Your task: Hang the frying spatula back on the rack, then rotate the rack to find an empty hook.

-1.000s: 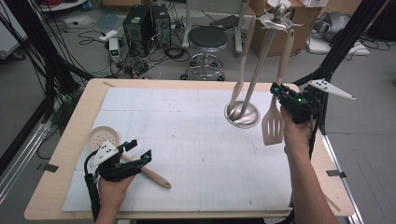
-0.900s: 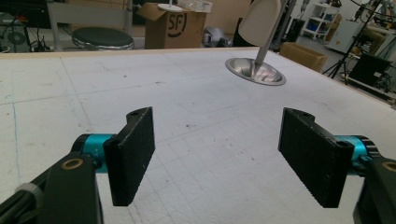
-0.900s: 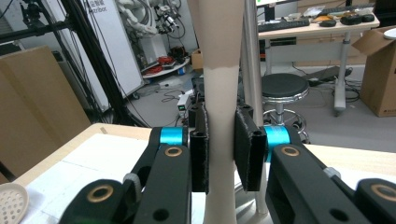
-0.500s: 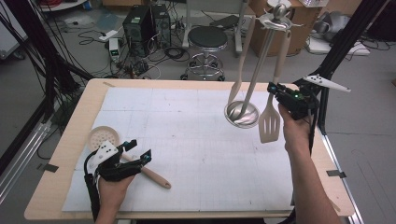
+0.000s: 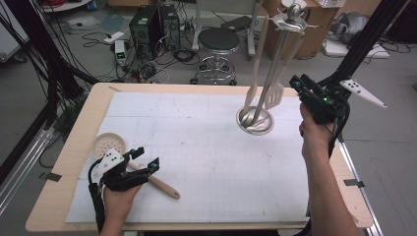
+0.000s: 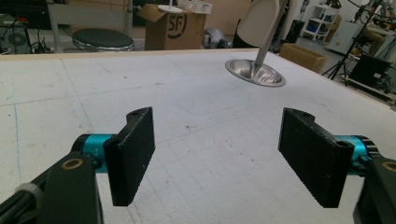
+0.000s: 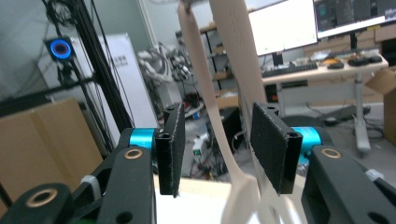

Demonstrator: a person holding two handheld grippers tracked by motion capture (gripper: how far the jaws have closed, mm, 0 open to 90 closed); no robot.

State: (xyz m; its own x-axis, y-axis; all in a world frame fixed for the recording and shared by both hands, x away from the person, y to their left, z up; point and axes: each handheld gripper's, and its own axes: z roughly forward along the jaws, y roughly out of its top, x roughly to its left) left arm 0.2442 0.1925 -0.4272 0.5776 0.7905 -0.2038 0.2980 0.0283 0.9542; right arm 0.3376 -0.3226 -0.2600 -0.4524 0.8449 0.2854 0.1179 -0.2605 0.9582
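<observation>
A metal utensil rack (image 5: 254,121) stands at the table's far right, its dish base (image 6: 255,73) bearing a pole. Two cream utensils hang from its top: a long spoon (image 5: 255,64) and a slotted spatula (image 5: 274,94). My right gripper (image 5: 296,82) sits just right of the spatula; its jaws have just been opening and stand apart. The cream handles (image 7: 233,60) run between and beyond them (image 7: 217,149), with no pad pressing. My left gripper (image 5: 146,157) rests open at the near left over the wooden handle of a round skimmer (image 5: 104,144). Nothing lies between its jaws (image 6: 217,163).
A white gridded mat (image 5: 196,147) covers most of the wooden table (image 5: 78,147). Beyond the far edge stand a black stool (image 5: 218,42), computer cases and cables. A black frame leg (image 5: 359,49) rises at the right behind my right hand.
The right gripper carried the slotted spatula up and left to the rack, then opened; the spatula now hangs from the rack on its own. The left hand stayed put.
</observation>
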